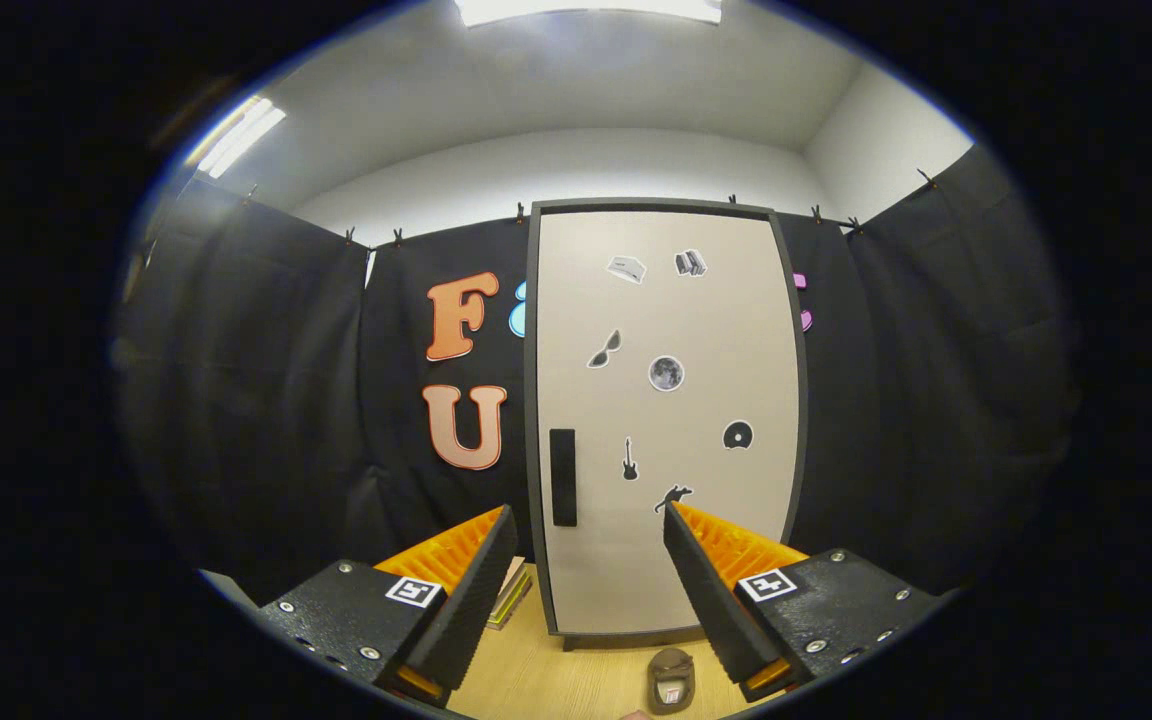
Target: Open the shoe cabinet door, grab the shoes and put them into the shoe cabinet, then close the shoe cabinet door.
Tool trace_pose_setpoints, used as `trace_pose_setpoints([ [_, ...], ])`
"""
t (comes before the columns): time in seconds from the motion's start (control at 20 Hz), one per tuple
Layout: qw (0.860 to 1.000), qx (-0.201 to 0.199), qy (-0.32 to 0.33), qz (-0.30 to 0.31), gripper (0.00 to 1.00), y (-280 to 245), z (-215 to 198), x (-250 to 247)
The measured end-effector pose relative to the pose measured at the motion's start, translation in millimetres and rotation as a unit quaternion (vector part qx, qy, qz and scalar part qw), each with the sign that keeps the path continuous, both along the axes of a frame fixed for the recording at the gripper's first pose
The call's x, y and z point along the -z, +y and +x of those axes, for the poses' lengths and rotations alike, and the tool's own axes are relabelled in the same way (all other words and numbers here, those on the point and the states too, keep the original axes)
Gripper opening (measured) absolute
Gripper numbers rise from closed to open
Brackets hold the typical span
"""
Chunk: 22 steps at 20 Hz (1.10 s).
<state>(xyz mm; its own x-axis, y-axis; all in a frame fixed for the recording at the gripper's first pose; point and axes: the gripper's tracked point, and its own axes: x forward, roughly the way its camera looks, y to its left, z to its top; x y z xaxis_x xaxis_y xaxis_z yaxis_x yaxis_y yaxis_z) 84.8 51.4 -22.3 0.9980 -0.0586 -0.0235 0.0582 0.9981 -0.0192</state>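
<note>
Hand-held gripper (591,520) with fingers spread wide, holding nothing. Between and below the fingers, a brown shoe (671,681) lies on the wooden floor (556,680). Just beside the left finger, a stack of books (510,596) rests on the floor. Beyond the fingertips stands the shoe cabinet (666,420), its door (706,560) closed, dark handle (563,477) at the door's left edge, small stickers (666,373) scattered across the panel.
</note>
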Motion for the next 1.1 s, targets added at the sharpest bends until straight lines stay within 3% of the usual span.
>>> trace_pose_setpoints([
  [0.8,0.999,-0.04,0.024,-0.018,0.93,19.3,163.7,53.8],
  [1.1,0.999,-0.029,0.022,-0.031,0.89,21.2,200.8,65.6],
])
